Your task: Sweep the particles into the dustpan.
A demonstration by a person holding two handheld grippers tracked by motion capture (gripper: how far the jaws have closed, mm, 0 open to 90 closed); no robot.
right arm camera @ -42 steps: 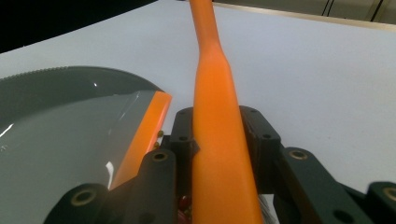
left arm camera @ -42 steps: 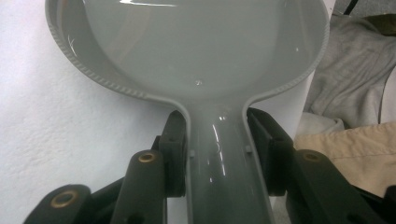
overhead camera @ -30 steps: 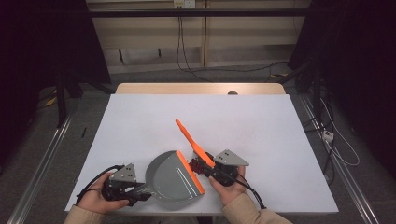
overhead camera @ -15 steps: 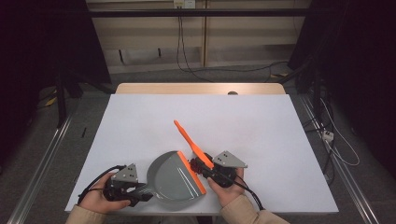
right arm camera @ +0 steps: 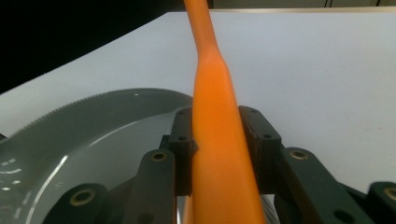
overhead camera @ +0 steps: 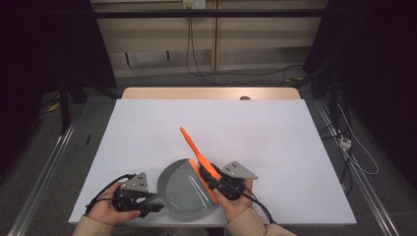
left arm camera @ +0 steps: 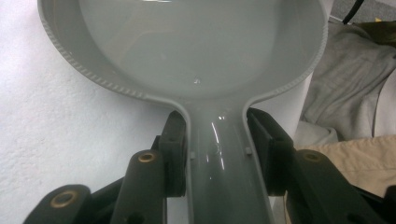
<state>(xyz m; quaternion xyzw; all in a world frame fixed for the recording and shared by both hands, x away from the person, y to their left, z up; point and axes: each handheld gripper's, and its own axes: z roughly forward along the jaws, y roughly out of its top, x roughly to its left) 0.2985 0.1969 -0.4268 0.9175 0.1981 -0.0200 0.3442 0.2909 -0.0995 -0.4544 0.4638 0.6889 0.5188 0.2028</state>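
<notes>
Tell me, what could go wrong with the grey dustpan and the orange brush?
The round grey plastic dustpan sits near the white table's front edge, so a push might slide it off. The left gripper clamps only its narrow handle, so the pan could twist. The long orange plastic brush might swivel in the right gripper.

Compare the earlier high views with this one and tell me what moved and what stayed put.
The orange brush in the right gripper has swung a little: its free end has drifted leftward across the white table. Nothing was grasped or released. The right gripper stays clamped on the brush's handle, and the left gripper still holds the grey dustpan by its handle in the same spot near the table's front edge.
</notes>
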